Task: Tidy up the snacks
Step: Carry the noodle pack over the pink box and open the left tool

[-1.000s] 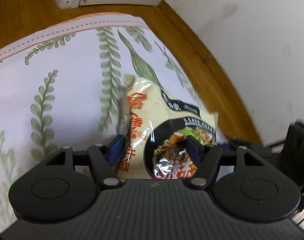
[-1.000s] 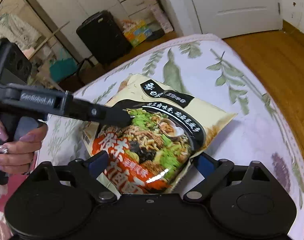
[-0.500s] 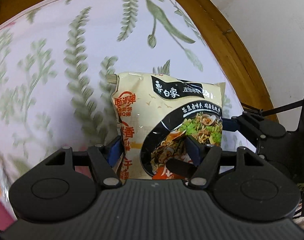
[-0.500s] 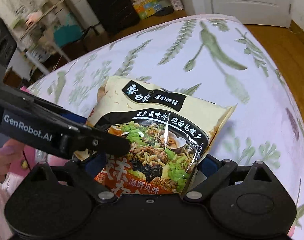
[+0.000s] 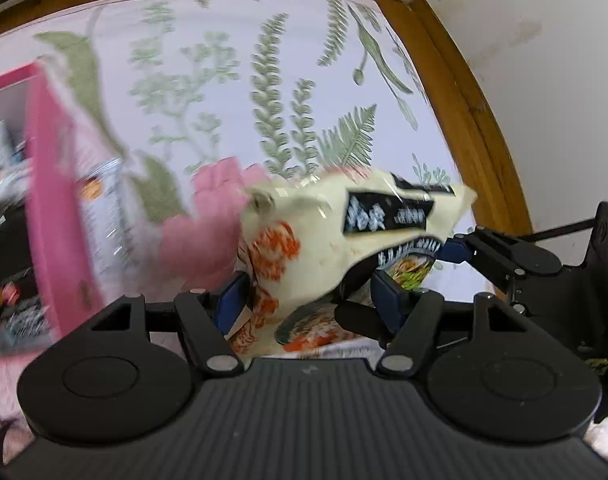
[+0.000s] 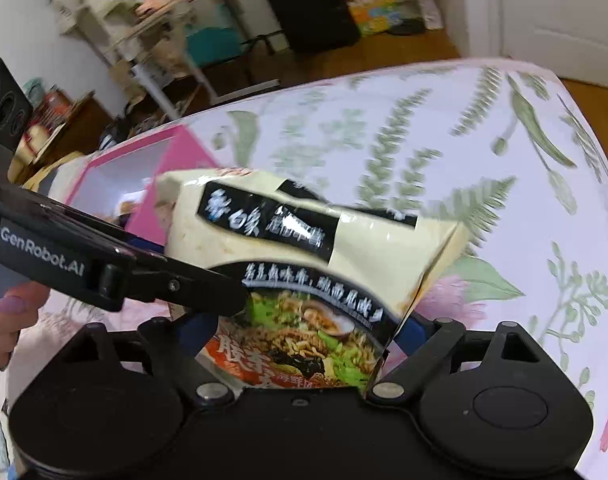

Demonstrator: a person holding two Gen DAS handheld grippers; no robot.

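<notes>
1. Above the fern-print cloth, between both tools: noodle packet held aloft, tilted, clear of the surface.
2. Left gripper clenched on the packet's near edge; right gripper likewise clamped on it from the other side.
3. Just left of the packet: pink box, open, other packs blurred inside.
4. Step in hand, by judgement: carrying the packet toward the box.
5. Next move calls for lining up over the opening, lowering, then releasing both grips together.
</notes>
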